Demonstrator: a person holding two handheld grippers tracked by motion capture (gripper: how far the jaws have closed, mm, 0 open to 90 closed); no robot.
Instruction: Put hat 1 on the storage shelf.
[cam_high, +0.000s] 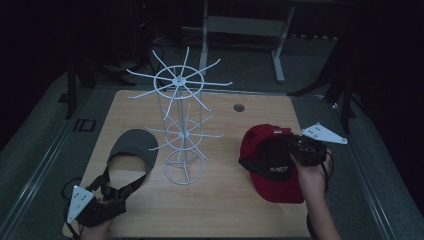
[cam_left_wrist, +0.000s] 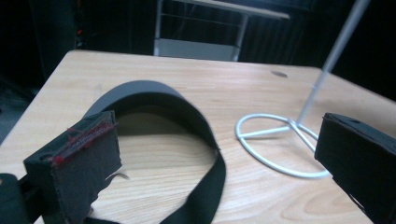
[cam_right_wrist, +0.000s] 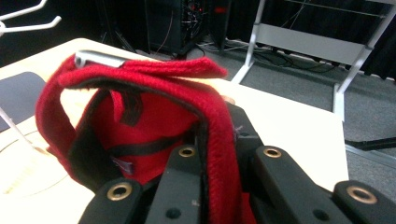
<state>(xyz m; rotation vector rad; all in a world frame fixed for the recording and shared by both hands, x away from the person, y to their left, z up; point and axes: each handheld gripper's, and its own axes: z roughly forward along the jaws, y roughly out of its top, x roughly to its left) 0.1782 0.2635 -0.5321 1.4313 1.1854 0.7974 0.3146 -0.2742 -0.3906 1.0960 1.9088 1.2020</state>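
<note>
Right hand-held gripper (cam_right_wrist: 219, 154) clamping red cap (cam_high: 272, 165), grey visor (cam_high: 132, 147) on table (cam_high: 225, 205)

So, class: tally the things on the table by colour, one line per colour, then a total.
Red: 1, the red cap
Grey: 1, the grey visor
White: 1, the white wire rack
Total: 3

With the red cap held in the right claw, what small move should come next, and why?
Probably carry the red fabric cap toward the white wire hat rack at the table's middle. The right claw is shut on the cap's edge, the rack's prongs carry nothing, and the left claw stands open by the grey visor, so it is not in the way.
</note>
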